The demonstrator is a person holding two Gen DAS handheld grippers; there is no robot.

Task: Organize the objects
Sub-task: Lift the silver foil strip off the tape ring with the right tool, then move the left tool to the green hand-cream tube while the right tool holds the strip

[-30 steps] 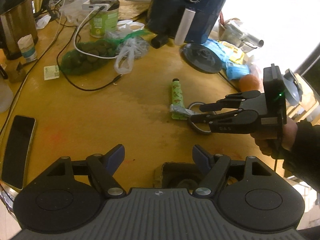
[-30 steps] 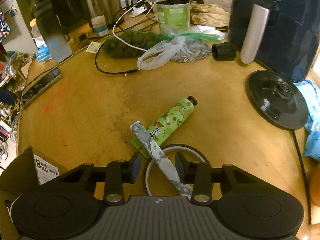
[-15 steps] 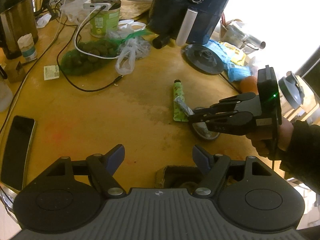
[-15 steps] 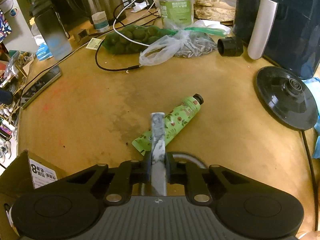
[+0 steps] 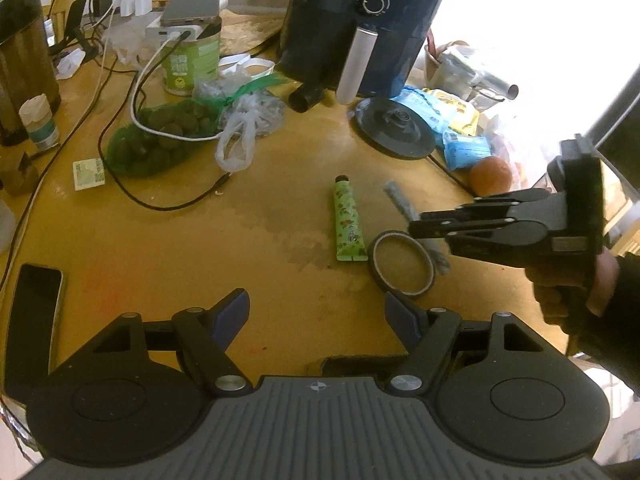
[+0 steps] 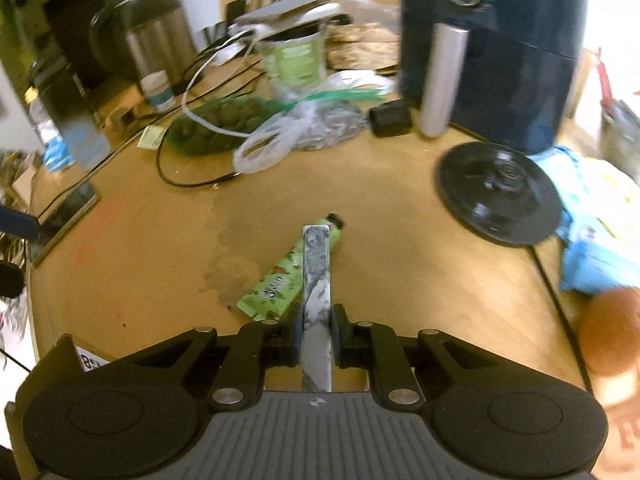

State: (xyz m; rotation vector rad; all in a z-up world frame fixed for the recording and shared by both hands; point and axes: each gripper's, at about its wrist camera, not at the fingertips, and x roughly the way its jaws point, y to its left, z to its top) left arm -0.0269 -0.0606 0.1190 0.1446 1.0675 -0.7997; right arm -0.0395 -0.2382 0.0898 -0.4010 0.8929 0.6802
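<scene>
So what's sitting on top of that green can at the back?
On the green can lies a white power bank with a phone stacked flat on it. The can's top is covered, so its contents stay unseen.

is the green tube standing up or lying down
Lying down: the green tube rests flat on the table, black cap pointing toward the air fryer.

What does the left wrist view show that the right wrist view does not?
Only the left wrist view shows the tape ring, the right gripper from outside and the open left gripper. Only the right wrist view shows the jaws pressed on the marbled strip. Both show the strip, green tube, air fryer and black disc.
</scene>
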